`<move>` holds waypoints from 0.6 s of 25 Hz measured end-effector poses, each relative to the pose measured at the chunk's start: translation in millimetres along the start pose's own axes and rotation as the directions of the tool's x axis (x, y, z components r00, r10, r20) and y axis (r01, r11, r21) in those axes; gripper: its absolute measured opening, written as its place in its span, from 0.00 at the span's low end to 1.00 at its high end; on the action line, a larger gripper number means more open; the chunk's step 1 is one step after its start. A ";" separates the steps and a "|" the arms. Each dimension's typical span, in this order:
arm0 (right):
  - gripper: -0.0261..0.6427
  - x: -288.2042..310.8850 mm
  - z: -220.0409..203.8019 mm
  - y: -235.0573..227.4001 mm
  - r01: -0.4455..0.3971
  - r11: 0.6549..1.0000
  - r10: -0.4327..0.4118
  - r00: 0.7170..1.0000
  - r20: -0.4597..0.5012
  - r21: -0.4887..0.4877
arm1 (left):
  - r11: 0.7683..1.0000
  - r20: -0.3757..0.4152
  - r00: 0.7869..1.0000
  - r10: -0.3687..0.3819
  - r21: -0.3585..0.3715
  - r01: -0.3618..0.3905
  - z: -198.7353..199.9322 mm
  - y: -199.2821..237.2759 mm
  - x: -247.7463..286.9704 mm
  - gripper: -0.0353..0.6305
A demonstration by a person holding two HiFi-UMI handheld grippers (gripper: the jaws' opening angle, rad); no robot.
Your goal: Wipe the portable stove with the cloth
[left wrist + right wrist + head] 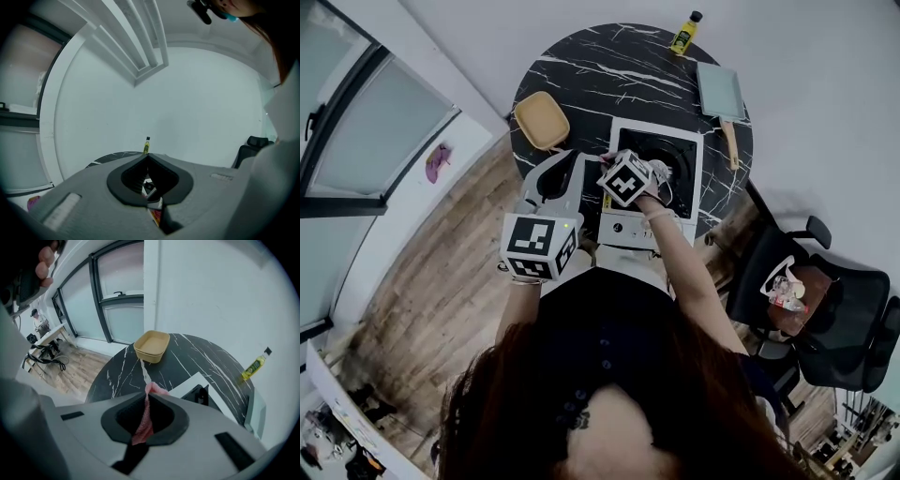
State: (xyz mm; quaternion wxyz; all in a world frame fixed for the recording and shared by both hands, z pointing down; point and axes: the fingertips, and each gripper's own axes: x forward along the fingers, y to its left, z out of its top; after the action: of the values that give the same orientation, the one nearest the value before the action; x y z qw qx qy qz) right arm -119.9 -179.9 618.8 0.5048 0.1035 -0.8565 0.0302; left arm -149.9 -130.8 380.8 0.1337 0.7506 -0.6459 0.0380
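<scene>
Right gripper (pixel 146 397): pinching pink cloth (pixel 143 423). Left gripper (pixel 148 158): closed, empty. Portable stove (pixel 680 155): 5 o'clock on table (pixel 581 66). Risk: thin pinch may let cloth slip under wiping drag.

We see the portable stove (pixel 675 150), a square white body with a black burner well, sitting flat on the near right part of the round black marble table (pixel 581 75), its control panel facing the near edge. The cloth (pixel 144 423) is pink and fluffy. It hangs as 1 thin fold pinched between the closed jaws of the right gripper (pixel 145 397), at the stove's left side.
</scene>
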 end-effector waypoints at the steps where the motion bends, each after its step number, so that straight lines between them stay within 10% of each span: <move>1: 0.07 1.0 0.2 -1.4 0.001 1.000 -0.001 1.000 -0.002 -0.006 | 1.000 -0.002 1.000 0.005 -0.001 -0.005 -0.3 1.0 0.8 0.07; 15: 0.07 10.8 7.3 -22.1 0.041 0.996 -0.041 0.999 -0.009 -0.084 | 1.000 -0.024 1.000 0.017 -0.002 -0.017 0.0 9.9 17.6 0.07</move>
State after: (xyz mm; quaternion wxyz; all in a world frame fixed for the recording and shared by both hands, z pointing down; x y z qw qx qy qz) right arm -126.6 -204.3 623.4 0.5138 0.0996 -0.8519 -0.0156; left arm -156.8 -148.9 386.4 0.1421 0.7444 -0.6507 0.0472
